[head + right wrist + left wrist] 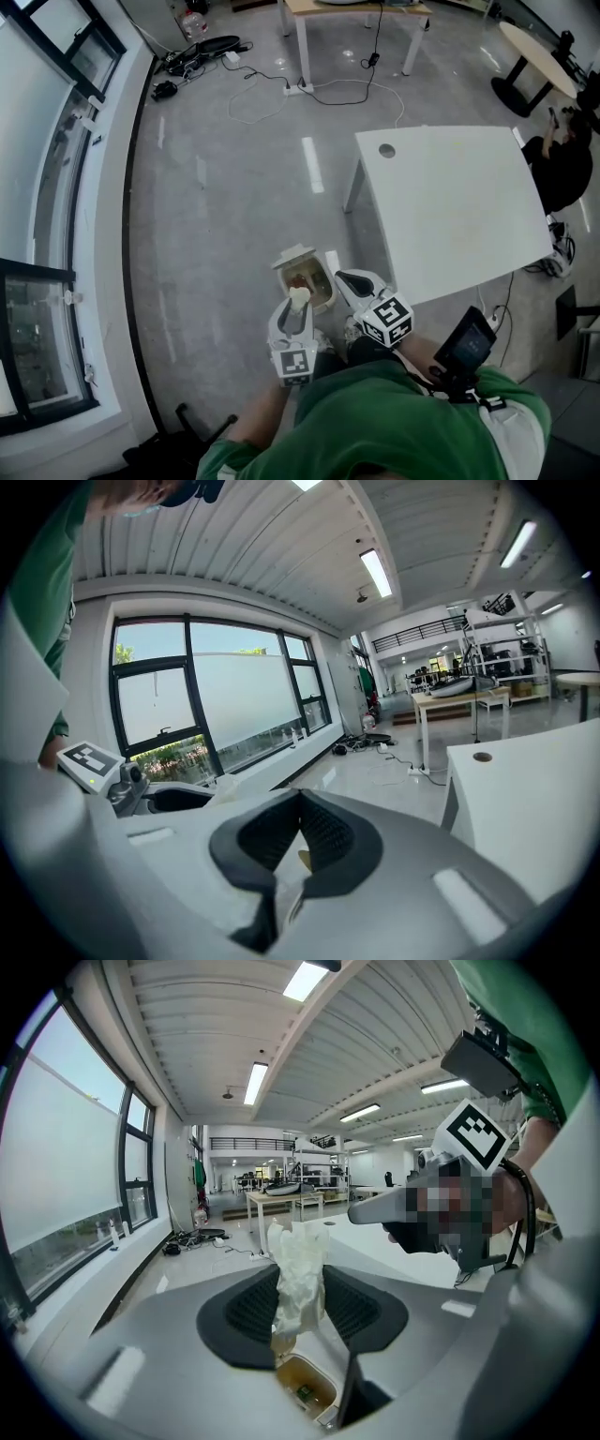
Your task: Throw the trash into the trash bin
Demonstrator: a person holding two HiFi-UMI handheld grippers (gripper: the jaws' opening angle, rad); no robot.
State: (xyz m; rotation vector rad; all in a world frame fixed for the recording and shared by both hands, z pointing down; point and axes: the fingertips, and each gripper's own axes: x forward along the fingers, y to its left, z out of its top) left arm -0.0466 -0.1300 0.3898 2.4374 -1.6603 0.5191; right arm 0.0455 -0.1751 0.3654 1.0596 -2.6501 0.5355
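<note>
My left gripper (pixel 297 309) is shut on a crumpled white tissue (pixel 299 297), which stands upright between its black pads (pixel 246 1309). In the left gripper view the tissue (pixel 298 1279) hangs just above the trash bin (pixel 306 1388). The small bin (pixel 307 278) stands on the floor with its lid tipped open and brownish contents inside. My right gripper (pixel 349 278) hovers at the bin's right side, its jaws together at the tips with nothing held. Its marker cube (pixel 478 1135) shows in the left gripper view. In the right gripper view, the left gripper (pixel 131 789) is at the far left.
A white table (pixel 459 206) with a cable hole stands to the right of the bin. Windows (pixel 37 187) run along the left wall. Cables and a power strip (pixel 291 89) lie on the far floor near another table. A person (pixel 562 155) sits at the far right.
</note>
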